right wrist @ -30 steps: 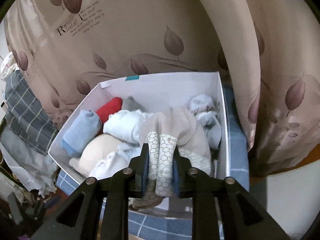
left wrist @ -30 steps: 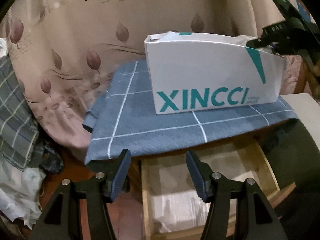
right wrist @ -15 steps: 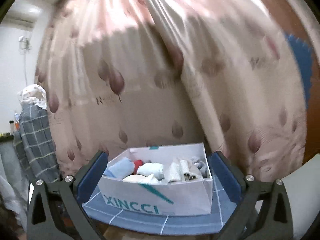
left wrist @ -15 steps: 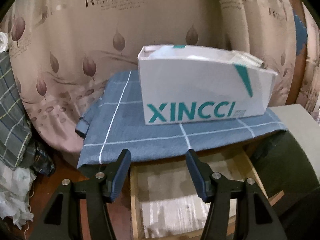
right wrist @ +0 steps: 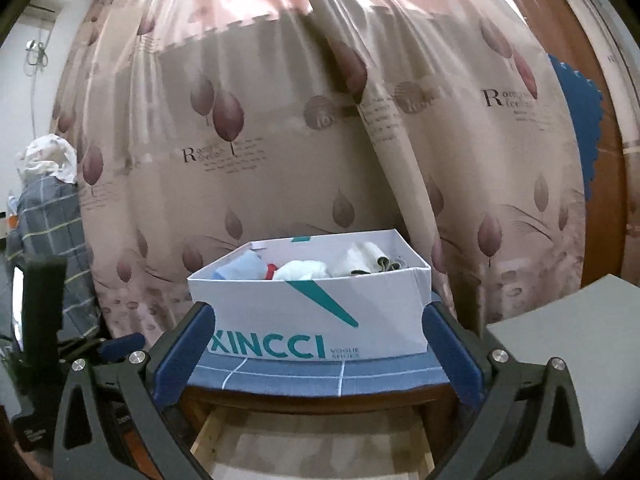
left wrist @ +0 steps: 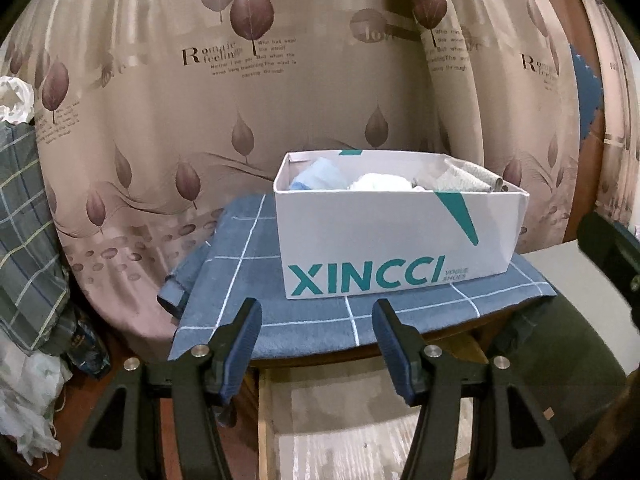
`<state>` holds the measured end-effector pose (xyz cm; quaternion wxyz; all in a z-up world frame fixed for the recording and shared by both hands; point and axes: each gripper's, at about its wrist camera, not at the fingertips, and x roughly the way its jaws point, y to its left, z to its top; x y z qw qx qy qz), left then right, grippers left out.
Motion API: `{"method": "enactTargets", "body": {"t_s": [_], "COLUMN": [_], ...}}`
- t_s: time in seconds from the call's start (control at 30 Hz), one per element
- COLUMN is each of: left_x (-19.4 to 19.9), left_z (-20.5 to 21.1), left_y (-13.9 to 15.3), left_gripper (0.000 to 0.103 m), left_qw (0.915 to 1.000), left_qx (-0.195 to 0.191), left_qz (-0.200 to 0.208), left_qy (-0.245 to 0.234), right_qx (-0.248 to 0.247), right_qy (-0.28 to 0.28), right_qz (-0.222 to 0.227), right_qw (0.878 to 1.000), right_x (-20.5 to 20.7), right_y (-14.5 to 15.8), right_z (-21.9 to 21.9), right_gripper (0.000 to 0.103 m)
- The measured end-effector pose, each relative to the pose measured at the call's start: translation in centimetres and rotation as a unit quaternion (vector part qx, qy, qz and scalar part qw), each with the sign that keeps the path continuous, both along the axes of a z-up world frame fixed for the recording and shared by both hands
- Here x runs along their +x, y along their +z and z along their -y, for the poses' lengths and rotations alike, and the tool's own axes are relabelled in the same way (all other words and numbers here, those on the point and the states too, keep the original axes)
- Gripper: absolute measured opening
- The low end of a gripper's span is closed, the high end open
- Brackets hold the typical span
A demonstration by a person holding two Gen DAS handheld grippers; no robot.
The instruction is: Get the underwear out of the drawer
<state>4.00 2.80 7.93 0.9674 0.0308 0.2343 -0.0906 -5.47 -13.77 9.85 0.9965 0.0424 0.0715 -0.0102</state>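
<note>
The underwear (right wrist: 352,260) lies rolled in the white shoe box (right wrist: 320,316) on the blue cloth (left wrist: 248,280) above the pulled-out drawer (right wrist: 312,440), in front of which the right gripper (right wrist: 316,356), having just opened, stands spread wide and empty, while the left gripper (left wrist: 316,344) hangs half open, gripping nothing.

box contents (right wrist: 304,270): we see only the tops of rolled garments over the wall of the white box (right wrist: 320,320); what lies under them is hidden.
drawer (left wrist: 360,432): its front is cut off by the bottom edge in both views.
small print on the curtain (left wrist: 256,58): too small for us to read.
dark shape at the right edge (left wrist: 612,252): blurred, cut off.
</note>
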Motion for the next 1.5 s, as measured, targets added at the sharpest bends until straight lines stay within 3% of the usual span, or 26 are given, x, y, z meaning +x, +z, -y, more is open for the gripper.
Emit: {"method": "enactTargets", "body": {"t_s": [0.2, 0.37, 0.7, 0.97, 1.2, 1.37, 1.5], "left_x": [-0.2, -0.3, -0.4, -1.5, -2.3, -2.8, -3.4], "left_z": [0.0, 0.2, 0.1, -1.2, -1.0, 0.1, 0.4], "left_y": [0.3, 0.4, 1.5, 3.8, 5.1, 4.9, 4.6], "left_gripper": [0.06, 0.061, 0.066, 0.067, 0.067, 0.067, 0.067], "left_qw": [0.9999, 0.9998, 0.9995, 0.9998, 0.9977, 0.9972, 0.9986], "left_qx": [0.012, 0.011, 0.012, -0.018, -0.026, 0.015, 0.011], "left_qz": [-0.006, -0.014, -0.029, -0.002, 0.023, 0.028, 0.03], "left_qy": [-0.005, -0.014, -0.002, 0.003, 0.058, 0.067, 0.041], "right_qx": [-0.01, 0.028, 0.026, 0.038, 0.042, 0.048, 0.049], "right_qy": [0.011, 0.016, 0.018, 0.017, 0.022, 0.024, 0.025], "right_qz": [-0.013, -0.031, -0.031, -0.034, -0.036, -0.039, -0.041], "right_qw": [1.0, 0.999, 0.999, 0.999, 0.998, 0.998, 0.998], "right_x": [-0.4, -0.5, -0.5, -0.3, -0.2, -0.2, -0.2], "right_y": [-0.8, -1.4, -1.3, -1.1, -1.0, -1.0, -1.1], "right_z": [-0.8, -0.2, -0.1, 0.7, 0.9, 1.3, 1.3], "right_gripper": [0.103, 0.103, 0.103, 0.103, 0.103, 0.103, 0.103]}}
